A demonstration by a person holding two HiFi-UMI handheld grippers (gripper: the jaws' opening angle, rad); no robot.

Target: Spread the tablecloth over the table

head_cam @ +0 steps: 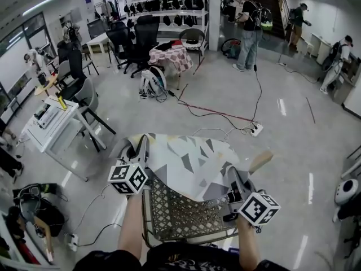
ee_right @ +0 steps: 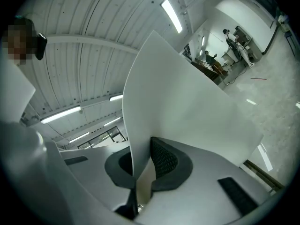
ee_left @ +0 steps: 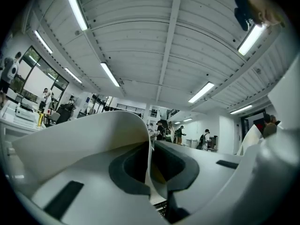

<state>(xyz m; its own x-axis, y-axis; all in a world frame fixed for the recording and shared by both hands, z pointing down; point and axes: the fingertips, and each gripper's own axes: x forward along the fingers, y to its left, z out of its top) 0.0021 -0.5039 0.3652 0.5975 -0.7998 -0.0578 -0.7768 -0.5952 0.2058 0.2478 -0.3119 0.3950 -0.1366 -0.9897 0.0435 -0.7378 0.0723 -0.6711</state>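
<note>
Two grippers are in my hands, and each pinches a near corner of the tablecloth (head_cam: 186,162): left gripper (head_cam: 141,150) on the left, right gripper (head_cam: 234,178) on the right. It runs side to side between them and lies ahead, over the far part of the table (head_cam: 180,214).

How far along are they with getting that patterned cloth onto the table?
Done: the left gripper and the right gripper are each shut on an edge of the tablecloth. In hand: the cloth is held stretched between them, covering the far part of the table. Left: the near part of the lattice top is bare, so the cloth has to be drawn across, laid flat and released.
</note>
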